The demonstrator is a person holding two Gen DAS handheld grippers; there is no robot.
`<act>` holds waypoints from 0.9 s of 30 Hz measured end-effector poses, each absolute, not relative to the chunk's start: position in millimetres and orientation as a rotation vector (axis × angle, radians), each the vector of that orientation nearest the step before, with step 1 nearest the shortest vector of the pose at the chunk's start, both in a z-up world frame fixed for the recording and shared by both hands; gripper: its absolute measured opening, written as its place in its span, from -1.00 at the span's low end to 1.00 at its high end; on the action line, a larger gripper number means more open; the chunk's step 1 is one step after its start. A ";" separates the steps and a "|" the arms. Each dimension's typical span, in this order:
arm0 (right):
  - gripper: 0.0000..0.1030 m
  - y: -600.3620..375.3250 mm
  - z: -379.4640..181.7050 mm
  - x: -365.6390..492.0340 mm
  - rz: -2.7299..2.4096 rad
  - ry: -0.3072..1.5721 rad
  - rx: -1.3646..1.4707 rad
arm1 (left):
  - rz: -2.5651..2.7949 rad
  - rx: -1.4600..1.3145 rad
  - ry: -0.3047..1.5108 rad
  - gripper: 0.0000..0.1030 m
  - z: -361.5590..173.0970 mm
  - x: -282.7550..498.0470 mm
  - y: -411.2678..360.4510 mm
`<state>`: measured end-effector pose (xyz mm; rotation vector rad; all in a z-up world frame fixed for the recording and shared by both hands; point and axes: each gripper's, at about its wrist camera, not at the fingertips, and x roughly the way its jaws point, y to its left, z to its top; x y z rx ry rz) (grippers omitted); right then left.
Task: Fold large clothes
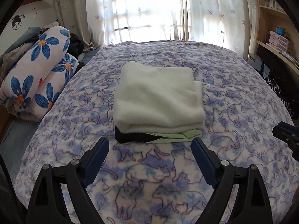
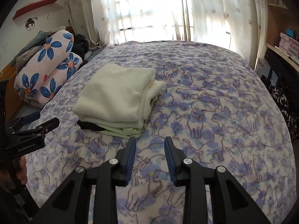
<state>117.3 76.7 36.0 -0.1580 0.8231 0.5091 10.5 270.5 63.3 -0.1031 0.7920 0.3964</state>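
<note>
- The right wrist view is showing the left gripper [image 2: 37, 121] from the side at the left edge, with the person's hand [image 2: 21, 169] wrapped round its handle; the left wrist view is catching only the tips of the right gripper [image 1: 286, 130] at its right edge.
- The left gripper [image 1: 150, 145] is standing wide open and holding nothing, its blue ribbed pads [image 1: 97, 160] hovering just short of the near edge of the pile.
- The folded white fleece [image 1: 158, 97] is lying in the middle of the bed as a thick, fluffy, roughly square stack, sitting on a black garment [image 1: 130, 137] and a smooth pale green garment [image 1: 175, 135] that are poking out beneath.
- From the right wrist, the fleece [image 2: 115, 95] is showing its loose layered edges on the right side.
- The right gripper [image 2: 150, 143] is standing partly open and empty, above bare blanket just right of the pile's near corner.
- The bed is wearing a plush blanket [image 1: 243, 112] printed with purple cat outlines.
- A rolled quilt with blue flowers [image 1: 39, 71] is resting at the left.
- Sheer leaf-patterned curtains [image 1: 149, 9] are glowing with daylight behind, and wooden shelves [image 1: 274, 18] are standing at the right.
</note>
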 end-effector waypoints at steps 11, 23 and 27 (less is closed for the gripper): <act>-0.24 14.0 8.8 58.7 0.433 0.880 -0.144 | 0.362 -0.096 0.799 0.74 47.3 -35.0 184.0; -0.22 -23.8 -1.9 -8.6 0.413 0.905 -0.071 | 0.322 -0.177 0.814 0.74 36.5 -83.5 118.6; -0.21 -31.2 7.2 -20.8 0.416 0.882 -0.050 | 0.318 -0.170 0.804 0.74 44.3 -93.1 107.9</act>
